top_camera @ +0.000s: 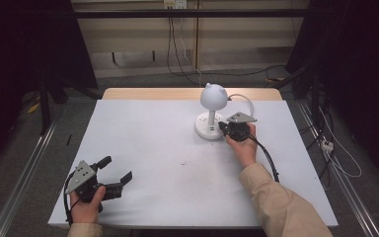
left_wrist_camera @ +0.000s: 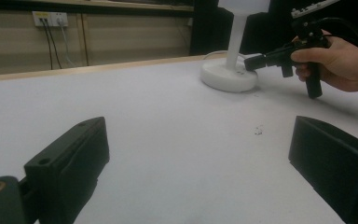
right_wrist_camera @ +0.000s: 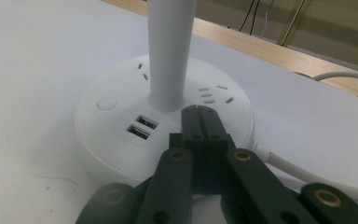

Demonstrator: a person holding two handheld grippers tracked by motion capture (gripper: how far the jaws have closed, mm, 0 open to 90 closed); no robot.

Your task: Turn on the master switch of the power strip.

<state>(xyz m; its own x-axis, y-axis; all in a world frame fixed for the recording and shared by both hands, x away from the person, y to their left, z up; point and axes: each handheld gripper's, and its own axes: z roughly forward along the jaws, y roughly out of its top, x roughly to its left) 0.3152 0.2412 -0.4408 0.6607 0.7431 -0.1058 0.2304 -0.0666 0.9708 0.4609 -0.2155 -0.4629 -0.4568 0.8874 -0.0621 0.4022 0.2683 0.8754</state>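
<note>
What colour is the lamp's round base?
White. The lamp base shows best in the right gripper view.

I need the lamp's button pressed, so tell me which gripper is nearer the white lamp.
Right. The right gripper, jaws shut, sits at the round base of the white lamp. The left gripper, jaws open, waits at the table's near left corner, far from it.

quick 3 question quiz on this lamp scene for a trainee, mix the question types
1. True or false: the right tool is shut, its tips over the lamp base.
2. Which tool is open? A) left tool B) right tool
3. Fill in: beside the USB ports the base carries a round ____.

Key: 1 true; 2 A; 3 button
</note>
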